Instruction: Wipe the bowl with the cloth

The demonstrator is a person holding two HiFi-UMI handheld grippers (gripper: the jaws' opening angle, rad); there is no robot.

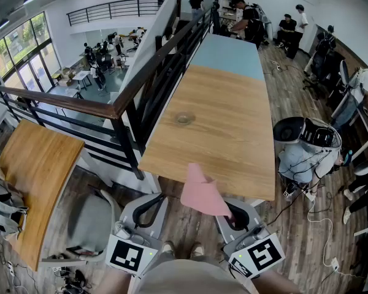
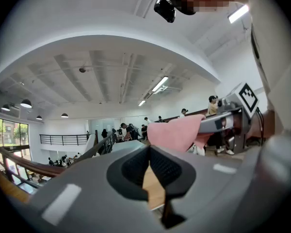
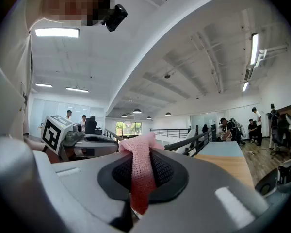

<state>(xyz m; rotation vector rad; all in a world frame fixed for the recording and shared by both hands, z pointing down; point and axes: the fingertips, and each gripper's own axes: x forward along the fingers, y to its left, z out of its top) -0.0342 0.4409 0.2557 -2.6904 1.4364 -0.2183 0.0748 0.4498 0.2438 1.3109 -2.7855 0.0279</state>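
The bowl (image 1: 184, 118) sits on the table (image 1: 239, 133) at frame centre, with the cloth (image 1: 202, 192) lower down, across the table's near edge.

The left gripper (image 2: 149, 171) has its dark ribbed jaws shut together with nothing between them. Below their tips shows a strip of wooden table (image 2: 154, 192). Up to the right, a pink cloth (image 2: 174, 132) hangs bunched at the tip of the right gripper (image 2: 206, 125), whose marker cube (image 2: 247, 97) stands behind.
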